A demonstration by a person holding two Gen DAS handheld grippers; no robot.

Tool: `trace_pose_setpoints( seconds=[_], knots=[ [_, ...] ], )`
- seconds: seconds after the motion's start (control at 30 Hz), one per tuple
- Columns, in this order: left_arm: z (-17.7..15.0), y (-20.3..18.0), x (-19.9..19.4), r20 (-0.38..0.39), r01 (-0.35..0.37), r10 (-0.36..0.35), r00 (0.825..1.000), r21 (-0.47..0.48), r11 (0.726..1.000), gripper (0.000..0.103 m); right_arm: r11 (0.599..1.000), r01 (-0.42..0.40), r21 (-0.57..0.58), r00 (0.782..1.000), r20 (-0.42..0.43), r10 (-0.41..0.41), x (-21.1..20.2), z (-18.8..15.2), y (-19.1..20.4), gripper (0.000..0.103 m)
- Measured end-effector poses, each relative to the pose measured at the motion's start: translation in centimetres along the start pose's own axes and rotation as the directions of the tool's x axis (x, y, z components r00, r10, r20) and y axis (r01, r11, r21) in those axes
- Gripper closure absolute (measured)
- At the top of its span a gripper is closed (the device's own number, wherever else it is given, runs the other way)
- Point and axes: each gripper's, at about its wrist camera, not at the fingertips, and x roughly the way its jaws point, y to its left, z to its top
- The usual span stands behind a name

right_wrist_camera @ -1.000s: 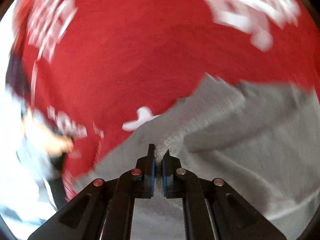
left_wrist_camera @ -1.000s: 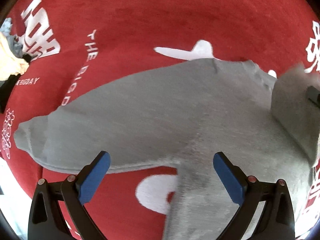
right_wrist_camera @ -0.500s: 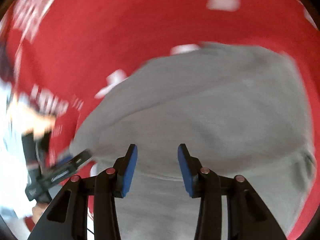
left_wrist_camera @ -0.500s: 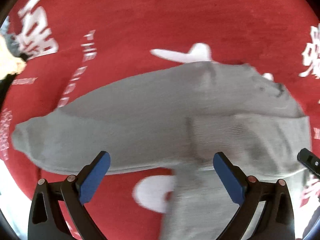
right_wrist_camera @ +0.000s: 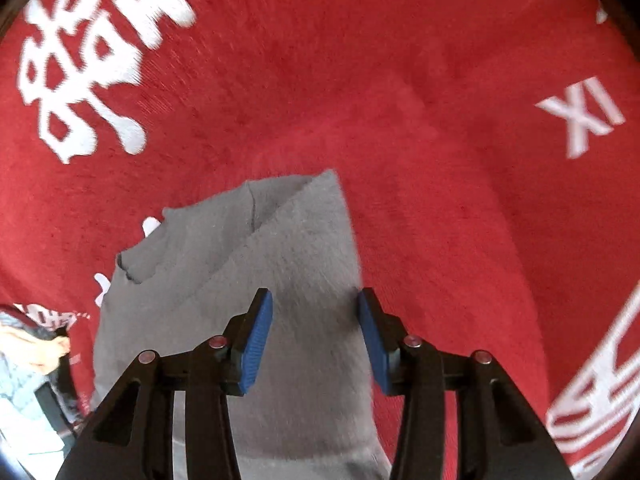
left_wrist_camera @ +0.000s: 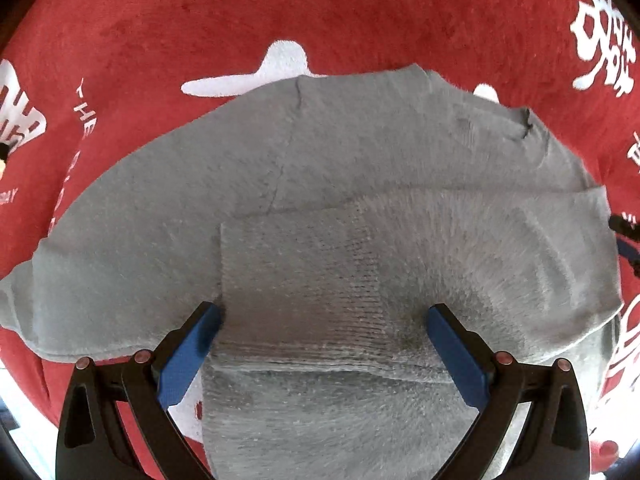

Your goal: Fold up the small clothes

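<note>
A small grey knit sweater [left_wrist_camera: 360,168] lies flat on the red cloth. One sleeve with a ribbed cuff [left_wrist_camera: 304,280] is folded across its body. The other sleeve stretches out to the left [left_wrist_camera: 60,280]. My left gripper [left_wrist_camera: 322,340] is open and empty, its blue pads on either side of the folded cuff, just above it. My right gripper [right_wrist_camera: 314,334] is open and empty over the sweater's folded right edge [right_wrist_camera: 296,256]. The sweater's neck opening [right_wrist_camera: 132,272] shows at the left of the right wrist view.
The red cloth [left_wrist_camera: 360,12] with white lettering covers the whole surface and also shows in the right wrist view [right_wrist_camera: 460,160]. A person's hand [right_wrist_camera: 36,348] holding dark gear is at the left edge of the right wrist view.
My right gripper let go of the sleeve, opened and drew back to the sweater's right edge. The sleeve now lies folded across the body. My left gripper moved forward over the cuff.
</note>
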Motion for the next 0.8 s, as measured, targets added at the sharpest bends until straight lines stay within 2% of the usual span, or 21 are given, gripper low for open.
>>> trace_pose_setpoints(
  seconds=[0.03,0.07,0.1,0.17,0.2,0.23,0.3,0.37,0.43,0.6,0.7,0.8],
  knots=[
    [0.0,-0.2,0.1,-0.001,-0.008,0.008,1.0,0.0,1.0,0.0,1.0,0.009,0.005,1.0,-0.018,-0.009,0.6,0.2,-0.2,0.058],
    [-0.1,-0.4,0.1,-0.001,-0.015,0.015,1.0,-0.004,1.0,0.0,1.0,0.0,0.003,1.0,-0.014,0.0,0.3,0.2,-0.7,0.069],
    [0.0,-0.6,-0.1,0.001,-0.02,0.02,1.0,-0.011,1.0,0.0,0.999,-0.034,0.001,0.999,-0.011,0.034,0.1,0.4,-0.7,0.092],
    [0.0,-0.9,-0.5,0.015,-0.02,0.02,1.0,-0.028,0.999,0.0,0.997,-0.071,-0.013,0.997,0.031,0.071,-1.0,0.4,-0.5,0.093],
    [0.1,-1.1,-0.7,0.022,-0.017,0.017,1.0,-0.035,0.999,0.0,0.997,-0.063,-0.038,0.997,0.048,0.065,-1.7,0.3,-0.6,0.093],
    [0.1,-1.4,-0.6,0.022,-0.019,0.019,1.0,-0.035,0.999,0.0,0.997,-0.016,-0.069,0.998,0.055,0.02,-1.5,0.1,-0.8,0.095],
    [0.0,-2.0,0.2,-0.001,-0.041,0.041,0.999,-0.025,0.999,0.0,0.998,0.042,-0.036,0.999,0.03,-0.041,-0.5,0.3,-2.6,0.095],
    [-0.2,-2.4,0.3,0.015,-0.041,0.041,0.999,-0.035,0.999,0.0,0.998,-0.02,0.055,0.998,0.055,0.017,-0.2,0.2,-4.3,0.094],
    [-0.1,-2.5,0.3,0.026,-0.046,0.047,0.999,-0.025,0.999,0.0,0.995,-0.044,0.087,0.997,0.067,0.038,-0.5,-0.2,-4.7,0.091],
    [0.2,-2.2,-0.3,0.03,-0.082,0.083,0.996,-0.02,0.996,0.0,1.0,0.021,-0.007,0.999,0.043,-0.021,-2.6,-1.6,-3.5,0.09],
    [0.3,-1.1,-1.2,0.026,-0.086,0.087,0.996,-0.043,0.995,0.0,0.998,0.003,-0.062,0.999,0.043,0.0,-4.4,-3.5,-2.0,0.09],
    [0.1,-0.2,-1.7,0.01,-0.079,0.08,0.997,-0.055,0.995,0.0,0.997,-0.025,-0.069,0.999,0.024,0.027,-5.6,-5.1,-1.7,0.088]
  ],
)
